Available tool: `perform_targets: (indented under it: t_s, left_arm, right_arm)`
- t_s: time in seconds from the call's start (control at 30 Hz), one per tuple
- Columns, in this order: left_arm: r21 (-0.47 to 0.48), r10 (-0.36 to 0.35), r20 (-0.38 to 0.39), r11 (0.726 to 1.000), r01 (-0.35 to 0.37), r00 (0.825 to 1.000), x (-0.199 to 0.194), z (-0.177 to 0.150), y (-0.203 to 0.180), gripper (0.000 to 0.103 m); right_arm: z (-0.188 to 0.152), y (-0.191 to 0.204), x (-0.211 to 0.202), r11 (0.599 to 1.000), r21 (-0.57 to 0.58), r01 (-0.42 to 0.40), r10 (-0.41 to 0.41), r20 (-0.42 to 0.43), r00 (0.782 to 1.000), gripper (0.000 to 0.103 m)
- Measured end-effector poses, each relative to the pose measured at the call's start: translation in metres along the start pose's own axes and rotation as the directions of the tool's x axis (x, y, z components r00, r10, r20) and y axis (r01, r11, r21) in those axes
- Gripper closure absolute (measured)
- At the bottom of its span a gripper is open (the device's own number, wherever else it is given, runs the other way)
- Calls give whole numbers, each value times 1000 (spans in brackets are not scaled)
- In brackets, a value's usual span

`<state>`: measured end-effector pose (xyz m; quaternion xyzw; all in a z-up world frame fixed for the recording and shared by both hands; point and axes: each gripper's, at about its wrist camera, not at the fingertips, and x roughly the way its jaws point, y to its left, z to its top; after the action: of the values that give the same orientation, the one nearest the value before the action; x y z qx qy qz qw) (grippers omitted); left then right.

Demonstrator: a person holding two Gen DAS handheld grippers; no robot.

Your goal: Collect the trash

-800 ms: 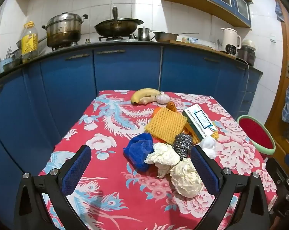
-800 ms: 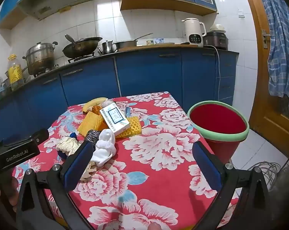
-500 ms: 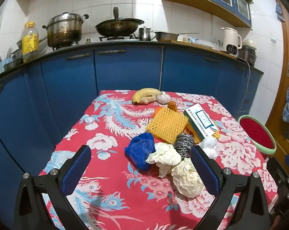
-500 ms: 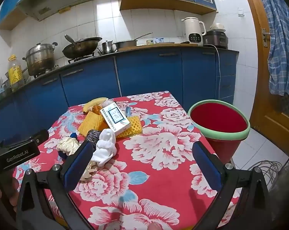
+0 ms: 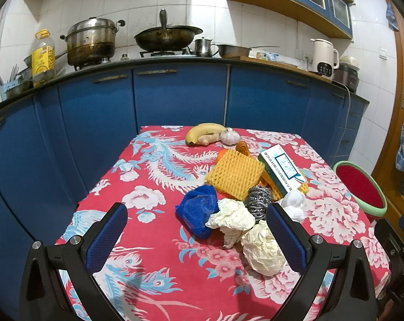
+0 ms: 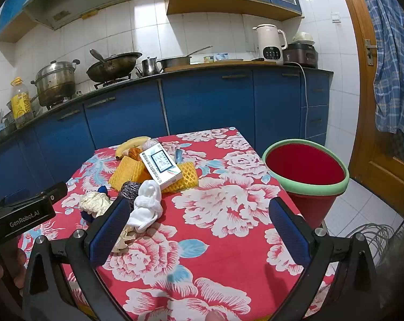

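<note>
A pile of trash lies on the red floral table (image 5: 153, 240): two crumpled paper balls (image 5: 263, 251), a blue cloth (image 5: 198, 210), a steel scourer (image 5: 258, 200), yellow foam netting (image 5: 235, 172), a white-and-green carton (image 5: 282, 169) and a white wad (image 6: 147, 206). A red bin with a green rim (image 6: 306, 167) stands beside the table's right edge. My left gripper (image 5: 196, 238) is open, empty, near the paper balls. My right gripper (image 6: 199, 227) is open, empty, above the table's front, left of the bin.
A banana (image 5: 204, 131), a piece of ginger and a garlic bulb (image 5: 230, 136) lie at the table's far edge. Blue cabinets (image 5: 175, 99) with pots, a wok and a kettle run behind. A wooden door (image 6: 384, 133) and coiled cable (image 6: 373, 238) are right of the bin.
Both grippers stay open and almost still. The left view has crept slightly forward toward the pile.
</note>
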<state>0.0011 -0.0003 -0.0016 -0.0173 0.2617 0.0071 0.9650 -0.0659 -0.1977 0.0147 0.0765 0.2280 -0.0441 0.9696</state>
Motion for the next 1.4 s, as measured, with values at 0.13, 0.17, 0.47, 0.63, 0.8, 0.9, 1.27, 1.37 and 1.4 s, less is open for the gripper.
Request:
perform_targets:
  t_s: [0.13, 0.17, 0.47, 0.63, 0.8, 0.9, 1.27, 1.37, 1.4]
  left_arm:
    - [0, 0, 1, 1000, 0, 1000, 2, 1, 0, 0]
    - [1, 0, 1, 1000, 0, 1000, 2, 1, 0, 0]
    - [0, 0, 2, 1000, 0, 1000, 2, 1, 0, 0]
    - [0, 0, 2, 1000, 0, 1000, 1, 1, 1, 0]
    - [0, 0, 2, 1000, 0, 1000, 1, 1, 0, 0]
    - [-1, 0, 2, 1000, 0, 1000, 1, 1, 0, 0]
    - [0, 1, 3, 1000, -1, 1000, 1, 0, 5, 0]
    - [1, 1, 3, 1000, -1, 1000, 1, 0, 5, 0]
    - [0, 1, 4, 1000, -1, 1000, 1, 0, 5, 0]
  right_arm:
    - [0, -1, 1, 1000, 1, 0, 0, 0, 1000, 1]
    - [0, -1, 1, 1000, 0, 0, 0, 1, 1000, 1]
    - [0, 0, 1, 1000, 0, 0, 0, 1, 1000, 1]
    - [0, -1, 1, 1000, 1, 0, 0, -1, 1000, 1]
    - [0, 0, 1, 1000, 3, -4, 4, -1, 1000, 1]
    - [0, 0, 1, 1000, 1, -1, 1, 0, 1000, 1]
    - [0, -1, 2, 1000, 2, 0, 0, -3, 1000, 1]
    - [0, -1, 2, 1000, 3, 0, 0, -4, 1000, 1]
    - [0, -1, 2, 1000, 2, 0, 0, -4, 1000, 1]
